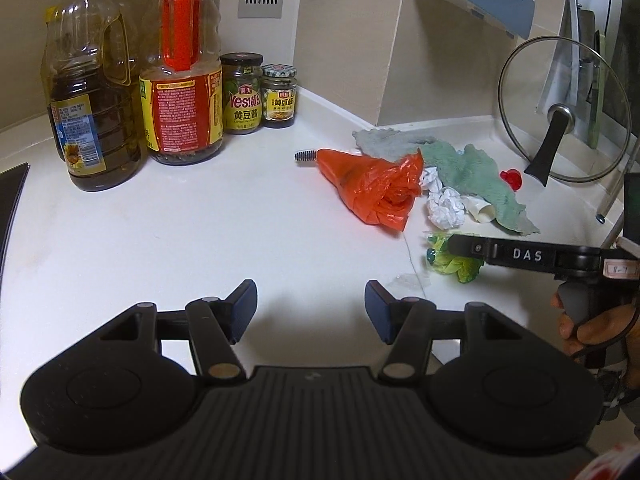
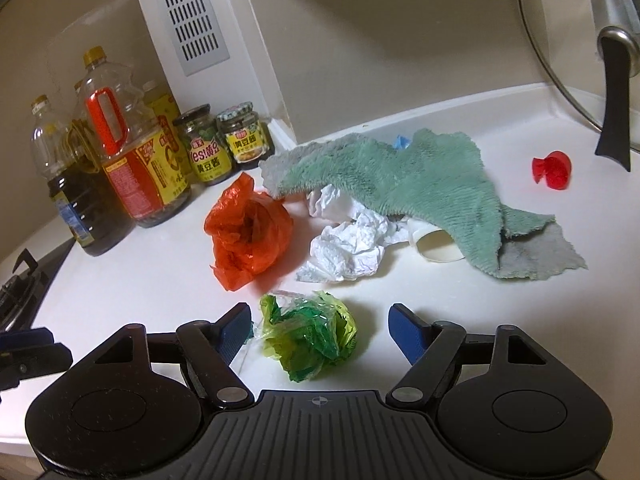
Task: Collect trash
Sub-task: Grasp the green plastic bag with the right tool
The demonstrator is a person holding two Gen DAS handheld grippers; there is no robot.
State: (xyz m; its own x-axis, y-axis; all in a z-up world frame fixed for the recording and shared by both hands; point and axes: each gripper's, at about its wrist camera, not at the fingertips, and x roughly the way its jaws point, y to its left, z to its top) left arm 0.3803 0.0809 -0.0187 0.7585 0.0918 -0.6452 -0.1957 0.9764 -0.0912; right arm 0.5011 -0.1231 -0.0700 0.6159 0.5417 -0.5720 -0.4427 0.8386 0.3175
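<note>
A crumpled green plastic wrapper point(image 2: 310, 340) lies on the white counter between the open fingers of my right gripper point(image 2: 320, 326); the jaws stand apart on either side of it. It also shows in the left wrist view point(image 1: 448, 258), partly behind the right gripper point(image 1: 460, 245). Beyond it lie an orange plastic bag point(image 2: 248, 232) point(image 1: 374, 186), crumpled white paper point(image 2: 348, 248) point(image 1: 444, 206), a paper cup point(image 2: 434, 244) under a green cloth point(image 2: 400, 184) point(image 1: 472, 178), and a red cap point(image 2: 551, 169) point(image 1: 511, 178). My left gripper point(image 1: 311, 306) is open and empty over bare counter.
Oil bottles point(image 1: 92, 92) point(image 2: 132, 148) and sauce jars point(image 1: 258, 92) point(image 2: 224, 142) stand at the back left. A glass pot lid point(image 1: 560, 112) point(image 2: 580, 40) leans on the right wall. A stove edge point(image 2: 24, 284) is at the left.
</note>
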